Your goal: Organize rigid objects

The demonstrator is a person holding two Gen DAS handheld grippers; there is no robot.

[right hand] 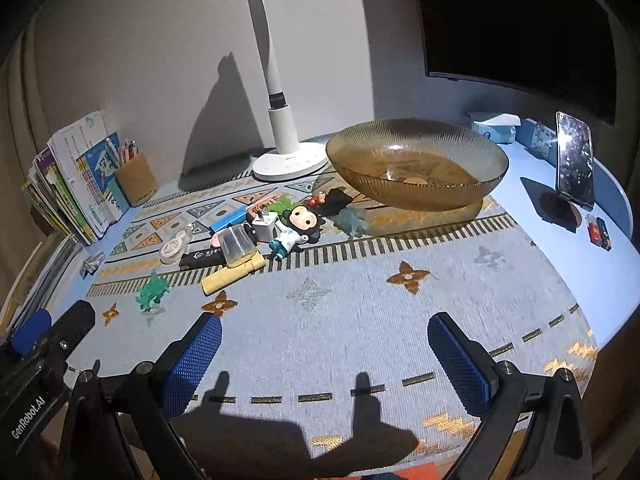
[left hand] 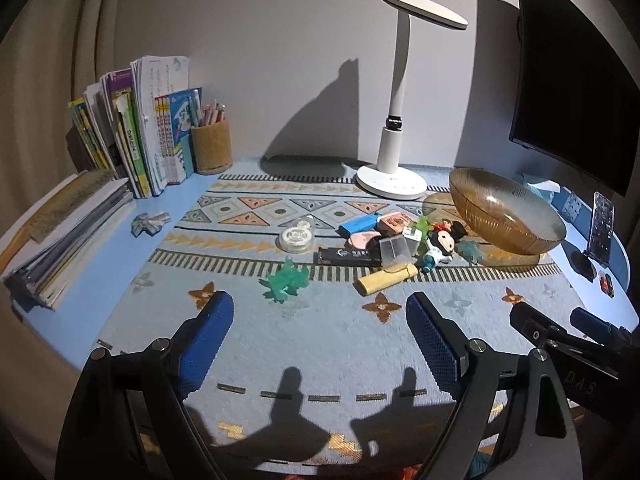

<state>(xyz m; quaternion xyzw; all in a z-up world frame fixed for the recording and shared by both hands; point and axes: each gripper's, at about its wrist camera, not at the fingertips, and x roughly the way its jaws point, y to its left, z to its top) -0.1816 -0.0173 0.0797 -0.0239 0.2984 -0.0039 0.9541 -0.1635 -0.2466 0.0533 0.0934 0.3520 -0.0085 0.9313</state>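
Hovering side by side over the near edge of the patterned mat [left hand: 320, 344]: two grippers, the left gripper [left hand: 320, 344] and the right gripper [right hand: 324, 360], each with jaws spread wide and gripping nothing. Sitting toward the far right corner of the mat: one amber glass bowl [right hand: 416, 148], seemingly holding one or two small pieces. Lying heaped just left of the bowl: one cartoon doll [right hand: 298, 226], one white charger plug [right hand: 265, 226], one blue stick [right hand: 228, 218], one black stick [right hand: 202, 258], one yellow bar [right hand: 230, 274], one clear plastic piece [right hand: 238, 242]. Lying apart toward the mat's left edge: one round clear case [right hand: 174, 246] and one green dinosaur [right hand: 152, 290]; a second, bluish dinosaur [right hand: 352, 220] resting against the bowl's base. Standing at the far edge: one white lamp [right hand: 276, 120].
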